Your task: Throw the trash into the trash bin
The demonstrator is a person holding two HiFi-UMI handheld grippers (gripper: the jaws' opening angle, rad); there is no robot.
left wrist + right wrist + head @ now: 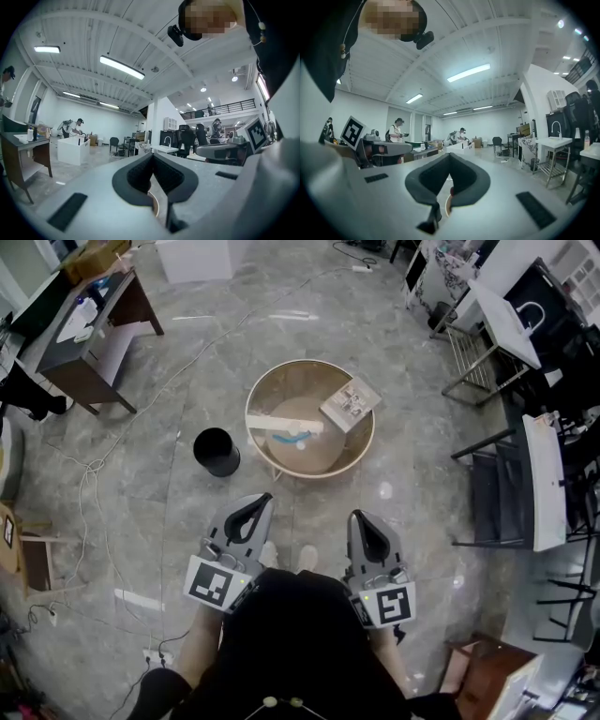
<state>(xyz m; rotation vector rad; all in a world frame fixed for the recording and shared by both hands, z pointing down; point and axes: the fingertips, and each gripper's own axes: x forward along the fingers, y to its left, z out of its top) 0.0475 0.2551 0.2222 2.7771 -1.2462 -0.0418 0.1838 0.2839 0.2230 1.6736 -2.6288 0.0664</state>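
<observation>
A round wooden table (258,390) stands ahead of me on the marble floor. On it lie a flat printed carton (351,403), a long white strip (284,424) and a small blue-and-white piece (291,438). A black trash bin (217,451) stands on the floor just left of the table. My left gripper (262,500) (152,155) and right gripper (360,517) (449,155) are held level close to my body, short of the table. Both are shut, with nothing between their jaws.
A dark desk (89,329) stands at the far left, with cables (94,470) trailing over the floor beside it. Black chairs and white tables (544,474) crowd the right side. A white box (192,259) sits at the back. People work in the distance.
</observation>
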